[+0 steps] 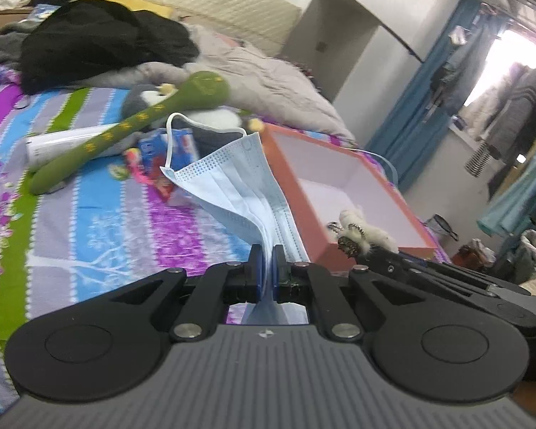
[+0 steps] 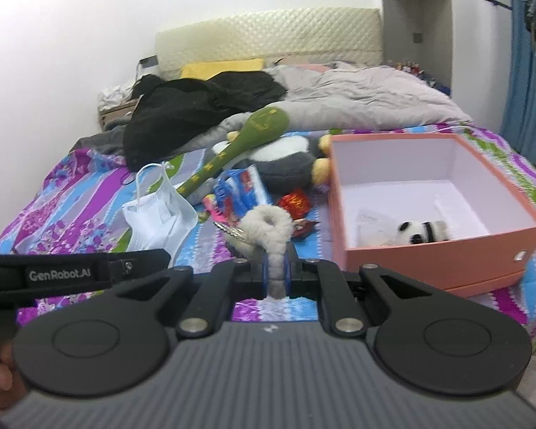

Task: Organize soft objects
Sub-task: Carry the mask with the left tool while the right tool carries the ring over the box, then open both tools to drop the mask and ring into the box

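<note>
My left gripper [image 1: 267,261] is shut on a light blue face mask [image 1: 232,186], held up above the striped bedspread beside the orange box [image 1: 343,250]. In the right wrist view the mask [image 2: 157,214] hangs white from the left gripper [image 2: 153,255]. My right gripper [image 2: 276,268] is shut on a fluffy white plush keychain [image 2: 269,223] with a metal clip, left of the orange box [image 2: 439,261]. The right gripper and keychain [image 1: 353,230] also show in the left wrist view. A small panda plush [image 2: 423,231] lies inside the box.
On the bed lie a green plush club [image 2: 232,153], a grey penguin plush [image 2: 289,164], blue and red snack packets [image 2: 243,187], a white tube [image 1: 64,143], black clothing [image 2: 196,107] and a grey duvet [image 2: 368,96]. Blue curtains [image 1: 432,89] hang beyond the bed.
</note>
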Motion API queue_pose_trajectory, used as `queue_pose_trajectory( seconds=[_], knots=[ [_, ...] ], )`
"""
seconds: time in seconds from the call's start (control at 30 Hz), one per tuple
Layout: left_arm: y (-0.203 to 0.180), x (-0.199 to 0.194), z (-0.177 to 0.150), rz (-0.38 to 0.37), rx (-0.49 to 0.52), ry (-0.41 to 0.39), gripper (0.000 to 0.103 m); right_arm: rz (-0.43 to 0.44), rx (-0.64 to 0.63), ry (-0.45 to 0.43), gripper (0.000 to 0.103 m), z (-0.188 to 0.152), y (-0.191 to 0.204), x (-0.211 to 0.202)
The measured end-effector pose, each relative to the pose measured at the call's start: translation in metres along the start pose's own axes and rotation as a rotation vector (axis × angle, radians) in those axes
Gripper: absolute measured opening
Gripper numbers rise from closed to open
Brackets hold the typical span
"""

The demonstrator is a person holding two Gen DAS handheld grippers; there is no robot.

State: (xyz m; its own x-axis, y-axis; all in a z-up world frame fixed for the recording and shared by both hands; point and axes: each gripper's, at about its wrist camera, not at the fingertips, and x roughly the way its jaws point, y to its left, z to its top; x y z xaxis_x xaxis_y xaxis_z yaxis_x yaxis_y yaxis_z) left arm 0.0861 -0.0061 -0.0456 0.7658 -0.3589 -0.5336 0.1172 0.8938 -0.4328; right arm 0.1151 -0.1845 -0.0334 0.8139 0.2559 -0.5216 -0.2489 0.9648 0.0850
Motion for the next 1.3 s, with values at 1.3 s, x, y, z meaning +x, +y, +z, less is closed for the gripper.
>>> queue_pose_trajectory(
  seconds=[1.3],
  knots=[
    [-0.166,0.304,0.111,-0.127,0.262,0.457,0.006,-0.235,0.289,0.377,0.013,0.064,-0.236,0.134]
  ],
)
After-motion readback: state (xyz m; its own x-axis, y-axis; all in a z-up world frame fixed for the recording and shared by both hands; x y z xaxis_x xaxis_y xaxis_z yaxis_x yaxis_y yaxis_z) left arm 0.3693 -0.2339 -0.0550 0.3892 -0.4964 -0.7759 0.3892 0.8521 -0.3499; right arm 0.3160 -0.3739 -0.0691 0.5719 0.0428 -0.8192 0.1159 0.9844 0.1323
